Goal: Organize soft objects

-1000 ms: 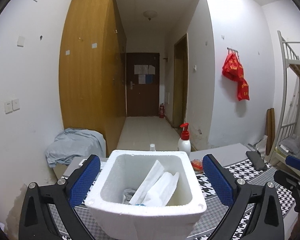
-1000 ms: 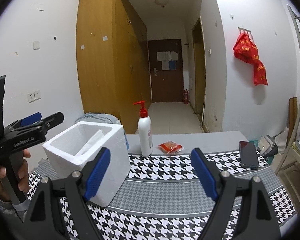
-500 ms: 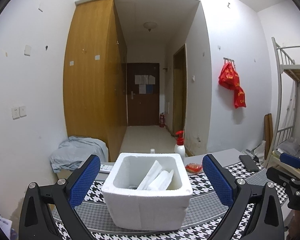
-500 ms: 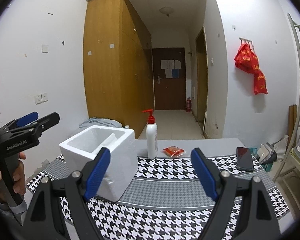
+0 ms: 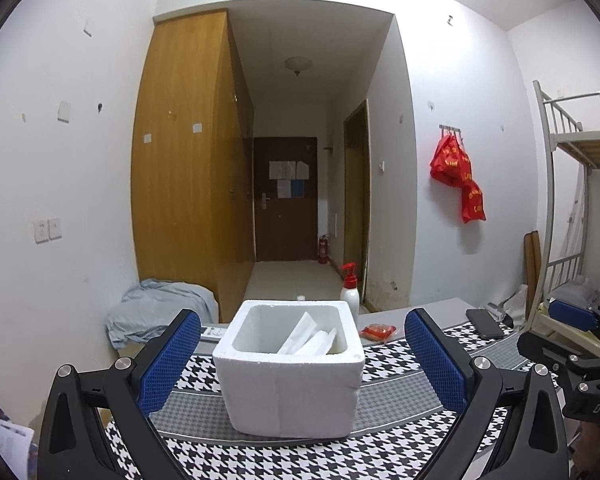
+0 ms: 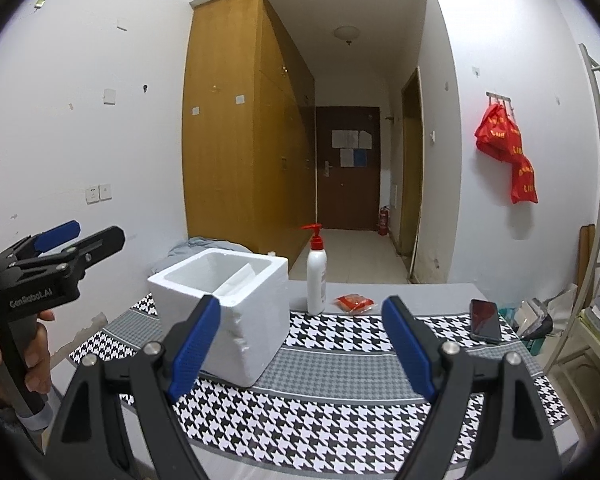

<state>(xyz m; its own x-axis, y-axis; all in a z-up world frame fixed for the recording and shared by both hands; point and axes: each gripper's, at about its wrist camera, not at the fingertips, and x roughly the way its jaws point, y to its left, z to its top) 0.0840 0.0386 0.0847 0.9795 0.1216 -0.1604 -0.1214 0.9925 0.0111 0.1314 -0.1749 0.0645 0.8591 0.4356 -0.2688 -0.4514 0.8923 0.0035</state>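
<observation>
The white foam box stood on the houndstooth-clothed tabletop, open side up, with a few white foam pieces leaning inside it toward its far right corner. Both tools were spread wide and held nothing. The left hand-held gripper faced the box head-on, its blue pads framing the box in the picture while staying short of it and clear of its walls. The right hand-held gripper pointed at bare cloth, with the box off to its left and the pump bottle, the red packet and the phone farther back. The left one was therefore the nearer and better lined up (the right would have had to swing across). The box looked roughly square, so no long axis governed the approach. What soft item was due next, I could not tell; the packet seemed the likeliest candidate.
</observation>
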